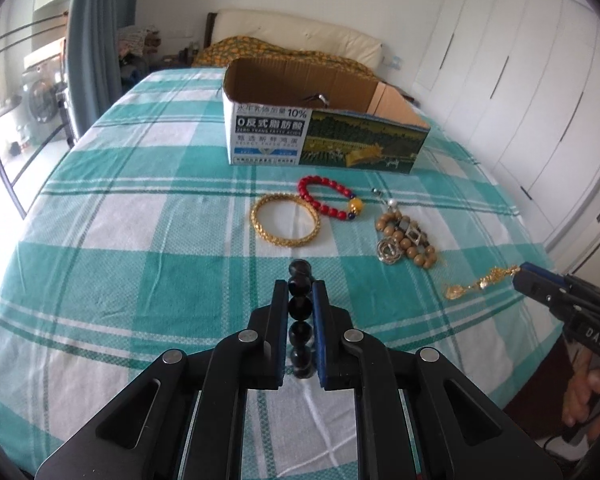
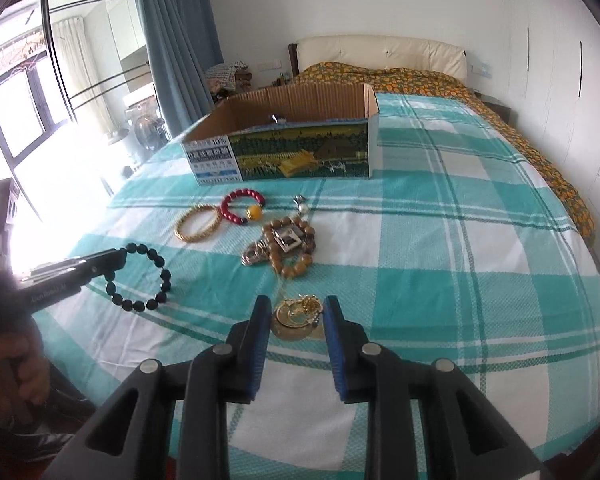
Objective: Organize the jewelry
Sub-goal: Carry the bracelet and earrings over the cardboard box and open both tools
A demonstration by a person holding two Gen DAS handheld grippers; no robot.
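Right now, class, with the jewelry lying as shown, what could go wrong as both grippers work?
1. The left gripper pinches the black bead bracelet by one edge; the loop may slip free in transit to the cardboard box.
2. The right gripper stands open around the gold pendant necklace, whose thin chain appears to run toward the wooden bead pile; lifting might drag that pile.

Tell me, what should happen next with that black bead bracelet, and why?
Probably carry it forward to the cardboard box and let go there. The left gripper is already shut on the black bracelet, the box stands open beyond the other jewelry, and the right gripper is open around a gold pendant.
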